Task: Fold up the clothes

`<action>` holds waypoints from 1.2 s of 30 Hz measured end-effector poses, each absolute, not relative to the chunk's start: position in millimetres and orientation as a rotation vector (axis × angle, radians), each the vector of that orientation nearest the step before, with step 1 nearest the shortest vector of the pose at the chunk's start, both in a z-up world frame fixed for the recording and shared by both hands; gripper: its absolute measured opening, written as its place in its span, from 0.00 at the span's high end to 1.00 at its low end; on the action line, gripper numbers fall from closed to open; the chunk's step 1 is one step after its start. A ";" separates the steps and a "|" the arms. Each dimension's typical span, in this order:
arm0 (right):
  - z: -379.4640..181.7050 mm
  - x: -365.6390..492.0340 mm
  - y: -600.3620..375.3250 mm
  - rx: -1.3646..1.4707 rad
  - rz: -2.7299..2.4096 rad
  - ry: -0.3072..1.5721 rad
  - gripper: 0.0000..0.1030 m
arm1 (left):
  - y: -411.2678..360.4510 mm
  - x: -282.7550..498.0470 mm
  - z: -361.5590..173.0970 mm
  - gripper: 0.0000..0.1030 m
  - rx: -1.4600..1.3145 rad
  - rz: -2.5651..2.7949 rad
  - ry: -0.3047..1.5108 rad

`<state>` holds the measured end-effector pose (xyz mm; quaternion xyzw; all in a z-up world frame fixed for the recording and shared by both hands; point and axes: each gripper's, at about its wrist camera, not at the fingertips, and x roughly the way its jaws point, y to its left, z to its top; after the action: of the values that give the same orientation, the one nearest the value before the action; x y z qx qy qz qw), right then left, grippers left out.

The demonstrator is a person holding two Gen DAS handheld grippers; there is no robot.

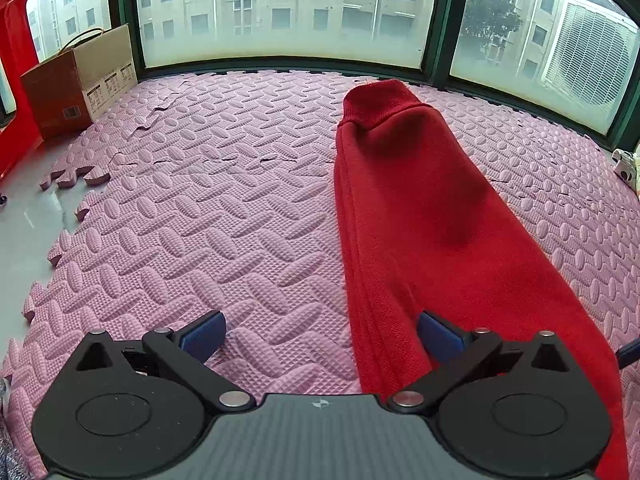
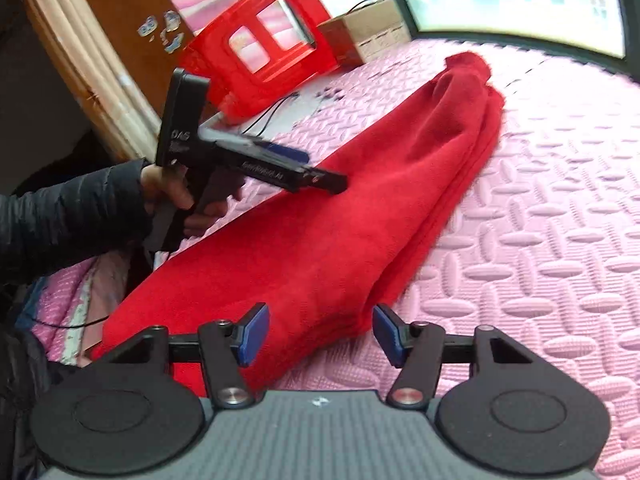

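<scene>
Red knit garment (image 1: pixel 420 208), folded lengthwise into a long narrow strip, is laid on the pink foam mat (image 1: pixel 208 216), ribbed end towards the window. Left claw (image 1: pixel 320 338): pads spread apart, nothing gripped, right pad over the garment's near edge. Right claw (image 2: pixel 320 334): pads spread apart, nothing gripped, near end of garment between them. Cardboard box (image 1: pixel 80 80) and red plastic stool (image 2: pixel 264 44) are set at the mat's edge

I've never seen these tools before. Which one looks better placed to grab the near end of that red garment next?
Probably the right gripper: it is open with the red garment edge lying between its fingers. The left gripper, also open, mostly faces bare pink mat.
</scene>
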<state>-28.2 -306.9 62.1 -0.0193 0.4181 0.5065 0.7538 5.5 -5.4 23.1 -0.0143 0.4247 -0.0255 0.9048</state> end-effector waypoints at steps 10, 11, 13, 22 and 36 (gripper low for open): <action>63.0 -76.3 -258.0 -0.154 1.031 0.815 0.46 | -15.4 -8.8 27.6 0.00 0.119 -0.076 0.815; 60.6 -79.7 -256.1 -0.173 1.018 0.815 0.45 | -16.0 -9.2 24.8 0.00 0.137 -0.078 0.811; 58.4 -87.1 -253.4 -0.209 0.988 0.814 0.46 | -14.4 -10.1 22.9 0.00 0.136 -0.084 0.797; 83.5 -143.4 -219.0 -0.173 1.038 0.743 0.46 | -16.5 -25.4 32.2 0.00 0.127 -0.073 0.774; 79.7 -181.1 -206.1 -0.243 0.983 0.675 0.46 | -2.6 -75.3 56.0 0.00 0.022 -0.091 0.712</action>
<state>-181.0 -206.1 79.7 -0.1139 0.3172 0.4616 0.8206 -75.3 -2.6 56.0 0.0105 0.3482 -0.0446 0.9363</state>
